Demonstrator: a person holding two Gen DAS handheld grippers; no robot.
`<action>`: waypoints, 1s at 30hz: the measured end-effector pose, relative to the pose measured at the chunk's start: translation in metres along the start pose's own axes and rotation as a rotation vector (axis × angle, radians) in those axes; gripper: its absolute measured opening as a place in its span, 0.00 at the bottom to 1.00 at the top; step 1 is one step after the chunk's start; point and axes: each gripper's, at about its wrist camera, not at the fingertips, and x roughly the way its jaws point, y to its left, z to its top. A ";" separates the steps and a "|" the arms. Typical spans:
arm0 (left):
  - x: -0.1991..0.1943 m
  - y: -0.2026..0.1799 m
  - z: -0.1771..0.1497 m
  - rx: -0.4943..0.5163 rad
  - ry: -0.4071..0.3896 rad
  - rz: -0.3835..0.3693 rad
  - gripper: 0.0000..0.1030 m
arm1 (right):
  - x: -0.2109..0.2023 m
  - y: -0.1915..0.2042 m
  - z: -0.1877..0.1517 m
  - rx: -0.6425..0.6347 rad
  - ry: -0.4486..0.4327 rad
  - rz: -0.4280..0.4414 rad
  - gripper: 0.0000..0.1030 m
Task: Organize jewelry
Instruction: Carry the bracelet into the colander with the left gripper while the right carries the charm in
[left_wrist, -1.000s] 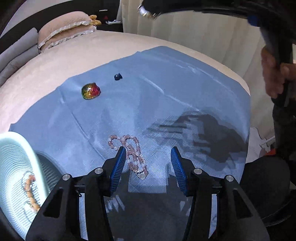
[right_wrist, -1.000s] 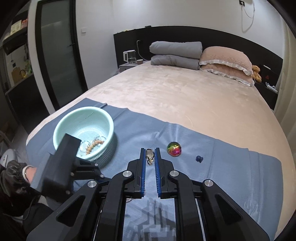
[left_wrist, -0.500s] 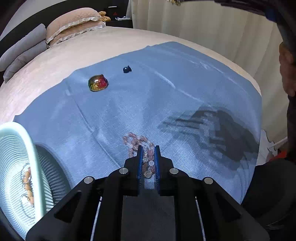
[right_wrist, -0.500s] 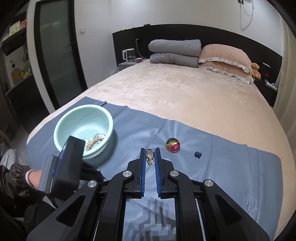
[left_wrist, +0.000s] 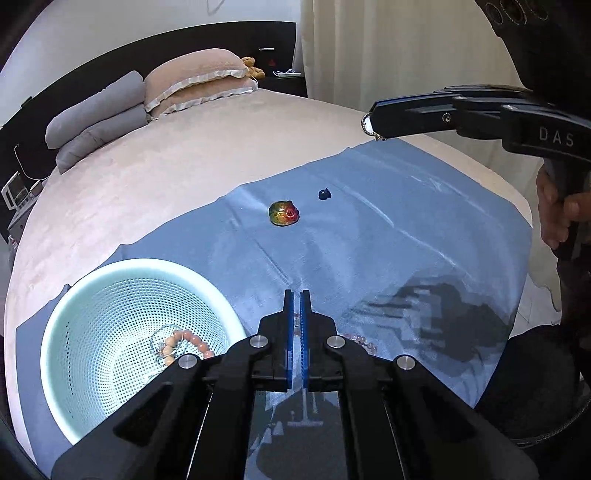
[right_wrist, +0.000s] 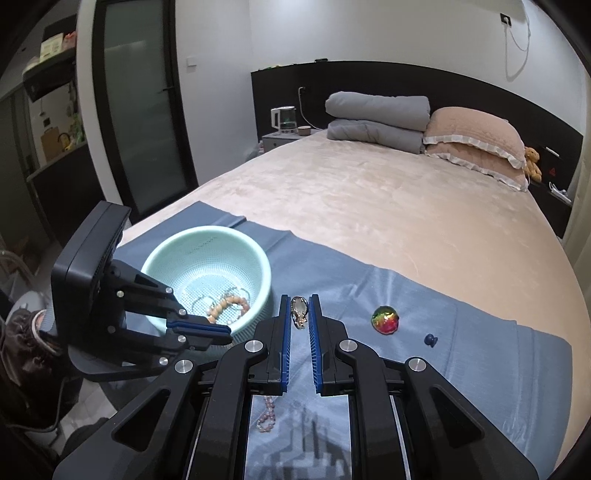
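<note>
My left gripper (left_wrist: 296, 295) is shut and raised above the blue cloth (left_wrist: 406, 221). A trace of pink shows between its pads. The pink bead necklace (left_wrist: 359, 341) shows beside its right finger, and its lower end (right_wrist: 266, 415) shows in the right wrist view. My right gripper (right_wrist: 299, 301) is shut on a small silver-and-gold pendant (right_wrist: 298, 312) and held in the air. The mint perforated basket (left_wrist: 110, 280) lies just left of the left gripper (right_wrist: 227, 334). It holds a peach bead bracelet (left_wrist: 186, 341) and a thin wire bangle.
A rainbow-coloured stone (left_wrist: 283, 213) and a small dark blue piece (left_wrist: 324, 194) lie on the cloth beyond the grippers. Grey folded bedding (right_wrist: 376, 120) and pink pillows (right_wrist: 476, 142) sit at the bed's head. A person's hand (left_wrist: 557, 218) holds the right gripper's handle.
My left gripper shut on the pink necklace, then rose and swung toward the basket, carrying the strand up. The right gripper kept its pendant and drifted a little.
</note>
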 end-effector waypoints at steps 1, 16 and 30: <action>-0.003 0.003 0.001 -0.007 -0.005 -0.002 0.03 | 0.001 0.002 0.001 -0.004 0.003 0.003 0.09; -0.128 0.080 0.051 -0.058 -0.194 0.194 0.03 | 0.040 0.057 0.052 -0.081 -0.027 0.156 0.09; -0.087 0.103 -0.014 -0.177 -0.076 0.185 0.64 | 0.114 0.073 0.028 -0.025 0.097 0.237 0.27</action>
